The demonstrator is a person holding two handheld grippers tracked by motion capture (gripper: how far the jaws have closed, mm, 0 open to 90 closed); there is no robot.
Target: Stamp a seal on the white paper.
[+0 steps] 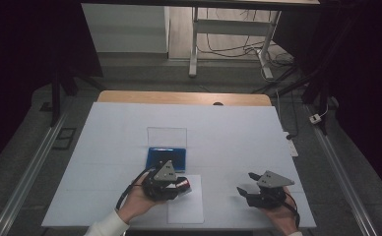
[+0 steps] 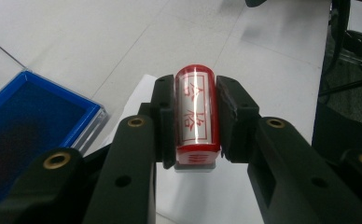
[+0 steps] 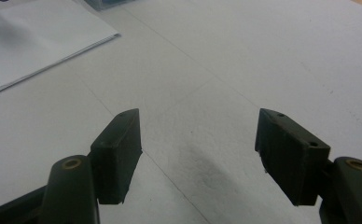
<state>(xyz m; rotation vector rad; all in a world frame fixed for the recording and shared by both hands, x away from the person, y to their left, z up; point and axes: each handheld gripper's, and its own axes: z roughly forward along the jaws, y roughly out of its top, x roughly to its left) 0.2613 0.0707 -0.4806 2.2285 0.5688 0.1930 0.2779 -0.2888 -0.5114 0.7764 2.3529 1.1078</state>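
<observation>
Stamp (image 2: 195, 114): red body with a clear label of red characters, held between the two black jaws of the left gripper (image 2: 195, 121); it hangs over the sheet of paper (image 1: 185, 199), just in front of the blue ink pad (image 1: 166, 158).
Why held so: the jaws press on the long sides, so the grey printing face stays free at the near end; I judge it is being carried from the ink pad to the paper.
Ink pad: its clear lid (image 1: 167, 135) stands open behind it, so the blue surface is reachable.
Left gripper: closed firmly on the stamp, no gap at the pads.
Left hand (image 1: 139, 201): comes from the bottom edge in a white sleeve, gripper lying across toward the paper.
Right gripper (image 1: 251, 186): jaws wide apart, nothing between them.
Right hand (image 1: 282, 216): low over the white table (image 1: 115, 128), well apart from the paper, seemingly waiting.
</observation>
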